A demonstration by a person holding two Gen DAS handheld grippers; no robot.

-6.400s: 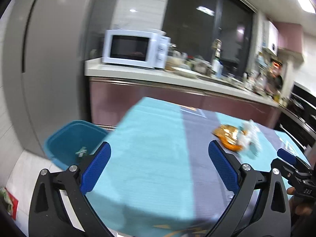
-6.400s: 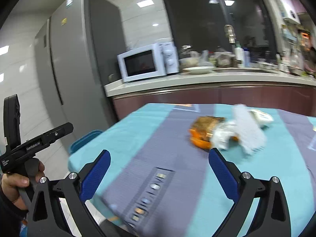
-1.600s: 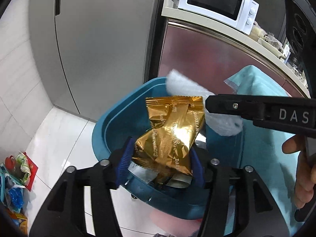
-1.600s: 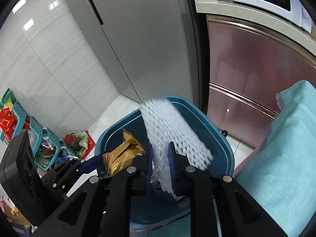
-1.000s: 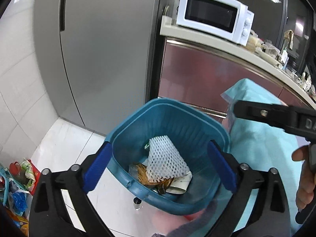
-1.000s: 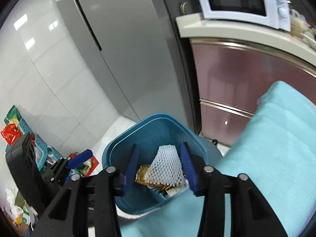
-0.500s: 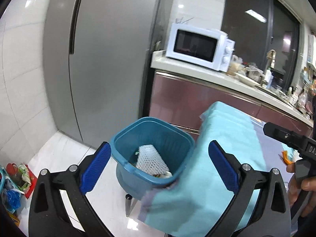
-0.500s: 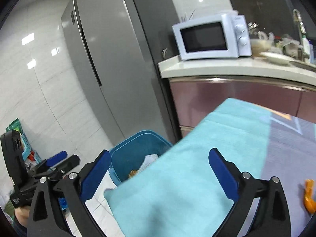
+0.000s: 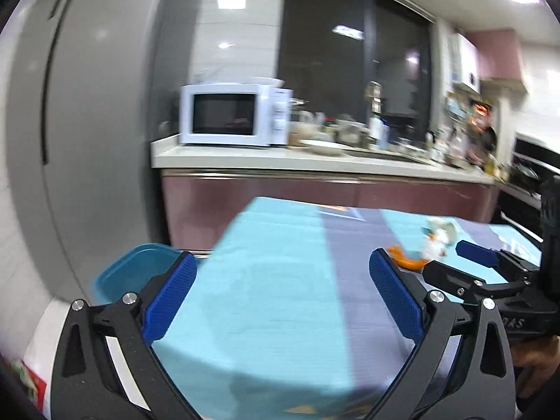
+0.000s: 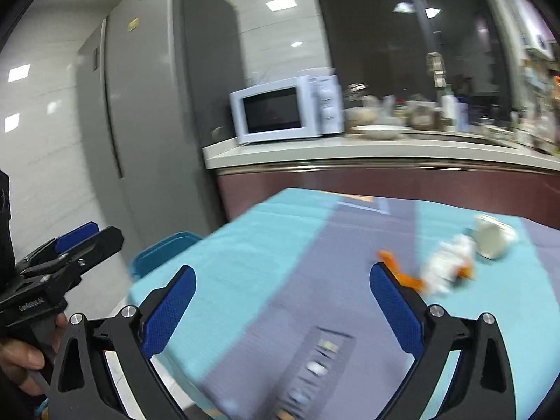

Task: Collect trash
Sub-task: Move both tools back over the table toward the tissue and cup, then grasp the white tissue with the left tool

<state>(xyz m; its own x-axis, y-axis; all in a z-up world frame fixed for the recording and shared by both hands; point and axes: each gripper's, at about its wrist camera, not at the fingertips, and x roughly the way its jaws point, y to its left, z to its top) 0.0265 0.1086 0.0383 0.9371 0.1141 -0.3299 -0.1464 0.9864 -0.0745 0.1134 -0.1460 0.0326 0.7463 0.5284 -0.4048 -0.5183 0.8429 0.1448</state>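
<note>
Standing beside the table (image 10: pixel 266 266), bin (image 10: pixel 164 252) contents hidden.

Little can be read here. In the left wrist view, the right gripper (image 9: pixel 490 273) carries the pale letters "DAS" on its black body, low beside the table (image 9: pixel 280 280). In the right wrist view, the left gripper (image 10: pixel 75 241) has small white lettering on its black body, starting "Gen"; the rest is too blurred to make out.

left gripper (image 9: pixel 282 301): black frame; blue fingers (image 9: pixel 170 301) | silver screws; white lettering
</note>
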